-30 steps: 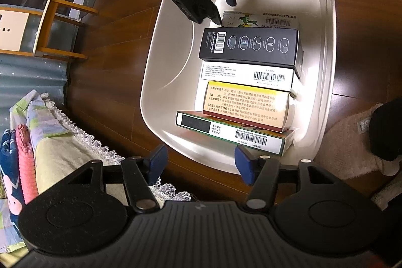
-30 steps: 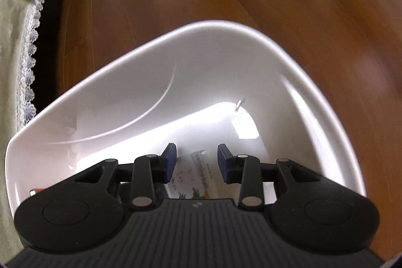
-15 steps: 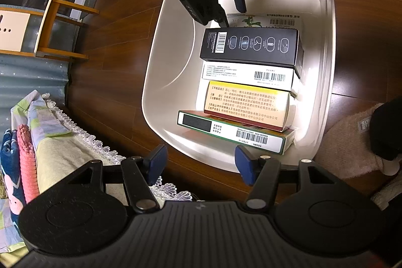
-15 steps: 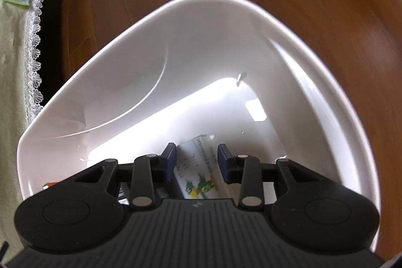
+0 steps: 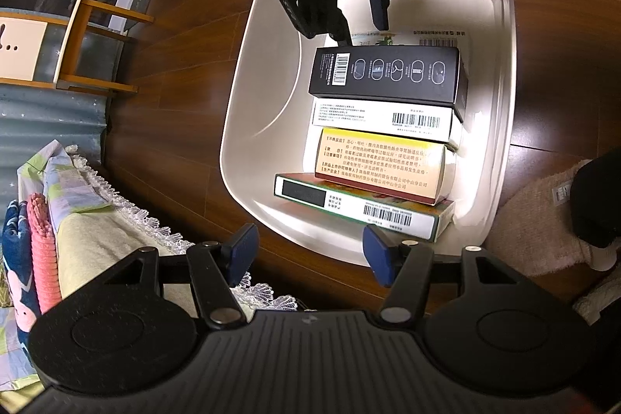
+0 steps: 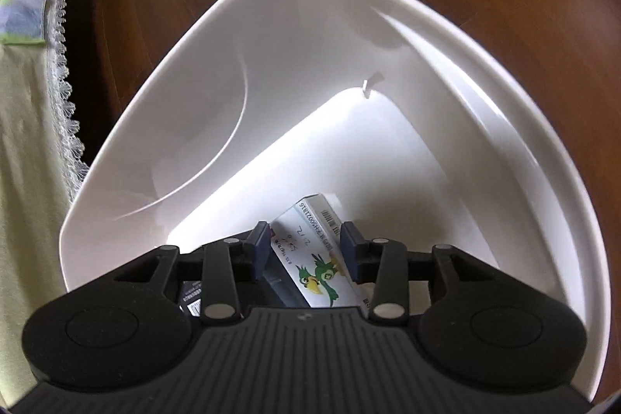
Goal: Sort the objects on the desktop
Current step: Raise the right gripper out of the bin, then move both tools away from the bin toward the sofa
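Placing step judged complete: the parrot-printed box (image 6: 318,270) is left inside the white bin (image 6: 485,37). Right hand-held gripper (image 6: 304,251) spread, unloaded; withdrawal is required next.

**White tub, bright cartons**

We see a glossy white tub (image 5: 248,127) on dark reddish-brown wood flooring (image 5: 174,111). Inside lie a matte black box (image 5: 388,76) with white icons and a barcode, a white box (image 5: 382,118) with black barcodes, a cream-and-yellow box (image 5: 382,165) with red print, and a green-edged box (image 5: 361,206) with a black panel. We note a white carton (image 6: 314,258) bearing a green cartoon bird. Both grippers show navy pads (image 5: 242,251). A pale green cloth (image 6: 27,158) carries white lace trim.
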`<act>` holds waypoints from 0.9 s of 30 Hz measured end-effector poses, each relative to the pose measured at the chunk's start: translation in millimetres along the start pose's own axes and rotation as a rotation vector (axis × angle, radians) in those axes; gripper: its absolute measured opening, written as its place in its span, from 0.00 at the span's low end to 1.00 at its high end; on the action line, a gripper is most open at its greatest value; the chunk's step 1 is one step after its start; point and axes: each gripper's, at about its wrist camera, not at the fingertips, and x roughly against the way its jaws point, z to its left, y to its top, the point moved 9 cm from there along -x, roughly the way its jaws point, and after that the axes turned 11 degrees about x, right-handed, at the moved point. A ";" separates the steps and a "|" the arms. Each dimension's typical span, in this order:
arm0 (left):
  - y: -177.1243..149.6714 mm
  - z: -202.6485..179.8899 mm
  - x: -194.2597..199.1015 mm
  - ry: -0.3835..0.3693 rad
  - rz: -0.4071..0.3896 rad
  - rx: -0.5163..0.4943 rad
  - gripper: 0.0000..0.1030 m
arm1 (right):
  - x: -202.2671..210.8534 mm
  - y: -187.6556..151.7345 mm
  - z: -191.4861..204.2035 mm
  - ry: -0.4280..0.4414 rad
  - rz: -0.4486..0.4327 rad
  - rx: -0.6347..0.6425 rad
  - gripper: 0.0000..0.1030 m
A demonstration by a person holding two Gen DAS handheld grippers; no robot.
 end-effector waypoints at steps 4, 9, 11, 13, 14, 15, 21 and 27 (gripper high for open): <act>-0.9 -0.4 1.0 -0.003 0.000 0.001 0.61 | 5.9 -0.1 6.8 -0.018 -0.028 0.051 0.35; -1.9 -0.7 1.6 -0.009 -0.004 0.006 0.61 | 22.3 1.6 18.7 -0.041 -0.055 0.125 0.40; -1.7 -0.2 1.9 -0.011 -0.008 0.010 0.61 | 31.8 8.5 19.5 -0.045 -0.065 0.161 0.43; -1.7 -0.1 2.6 -0.013 -0.012 0.016 0.61 | 44.0 5.4 21.1 -0.044 -0.067 0.204 0.51; -1.7 -0.2 3.0 -0.015 -0.015 0.020 0.61 | 54.4 3.1 18.5 -0.045 -0.069 0.227 0.52; -1.7 -0.8 3.8 -0.019 -0.017 0.026 0.61 | 64.6 0.7 16.0 -0.046 -0.072 0.250 0.53; -1.0 -3.6 12.8 -0.060 -0.051 0.070 0.61 | 112.0 -13.2 29.6 -0.046 -0.106 0.363 0.66; -8.6 -9.6 20.4 -0.077 -0.057 0.080 0.61 | 161.7 -31.5 53.6 -0.089 -0.196 0.531 0.75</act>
